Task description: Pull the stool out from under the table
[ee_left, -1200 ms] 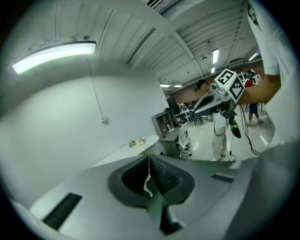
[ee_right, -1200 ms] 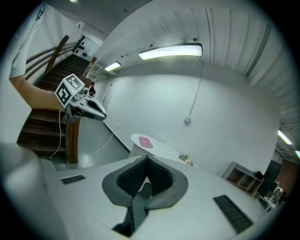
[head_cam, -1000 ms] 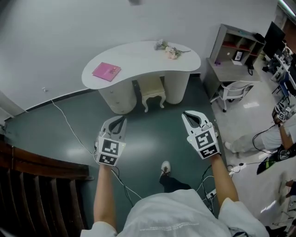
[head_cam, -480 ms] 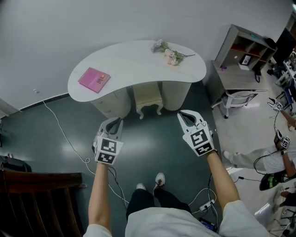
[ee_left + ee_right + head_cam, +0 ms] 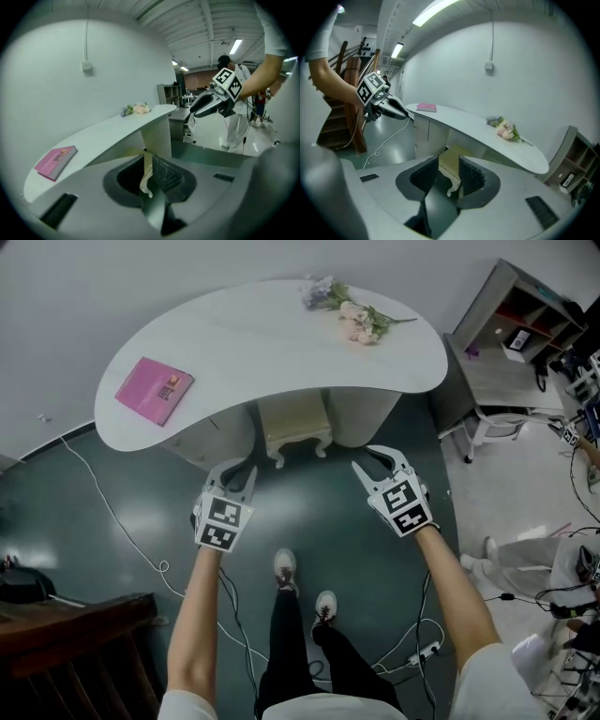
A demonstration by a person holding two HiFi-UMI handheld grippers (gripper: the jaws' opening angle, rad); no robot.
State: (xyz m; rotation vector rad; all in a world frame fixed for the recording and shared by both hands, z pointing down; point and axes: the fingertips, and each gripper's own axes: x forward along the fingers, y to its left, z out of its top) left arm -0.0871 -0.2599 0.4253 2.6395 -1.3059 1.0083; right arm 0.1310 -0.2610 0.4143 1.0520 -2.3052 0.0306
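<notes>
My left gripper [image 5: 234, 472] holds its jaws together, empty. My right gripper [image 5: 368, 460] has just been opening its jaws, with nothing between them. The stool [image 5: 296, 430] stands tucked under the table [image 5: 281, 343], ahead of both.

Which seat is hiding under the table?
The cream stool, tucked between the white table's two bases. The office chair stands apart, beside the grey desk.
</notes>
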